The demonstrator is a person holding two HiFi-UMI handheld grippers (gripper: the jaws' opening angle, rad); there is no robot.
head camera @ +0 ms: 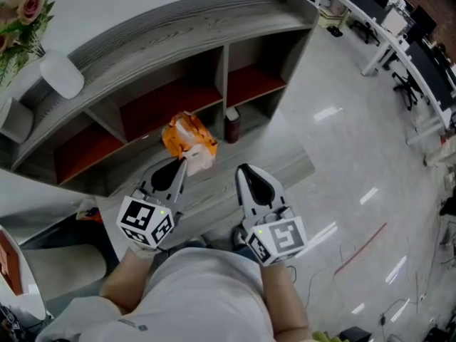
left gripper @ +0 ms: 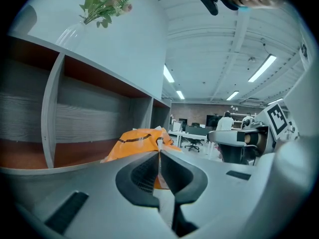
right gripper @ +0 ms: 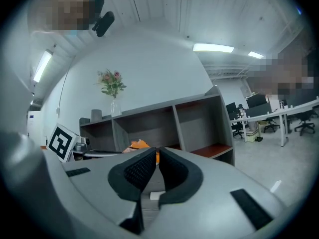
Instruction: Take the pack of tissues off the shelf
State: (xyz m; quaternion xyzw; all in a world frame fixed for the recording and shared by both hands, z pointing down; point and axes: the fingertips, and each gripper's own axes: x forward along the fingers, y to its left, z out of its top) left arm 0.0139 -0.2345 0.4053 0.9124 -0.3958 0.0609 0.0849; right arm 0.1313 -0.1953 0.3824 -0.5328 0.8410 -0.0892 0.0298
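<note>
The orange pack of tissues (head camera: pixel 189 140) hangs from the tips of my left gripper (head camera: pixel 184 164), just in front of the middle compartment of the curved grey shelf (head camera: pixel 178 34). In the left gripper view the jaws are shut on a thin edge of the pack (left gripper: pixel 134 143), at the left gripper's tip (left gripper: pixel 159 151). My right gripper (head camera: pixel 244 169) is a little to the right, shut with nothing in it. In the right gripper view the right gripper (right gripper: pixel 157 152) points at the shelf, with the pack (right gripper: pixel 141 144) showing just past the tips.
A dark bottle-like thing (head camera: pixel 232 125) stands by the shelf's divider near the pack. A vase with flowers (head camera: pixel 60 73) is on the shelf top at the left. Office desks and chairs (head camera: pixel 399 41) line the far right, across a shiny floor (head camera: pixel 342 141).
</note>
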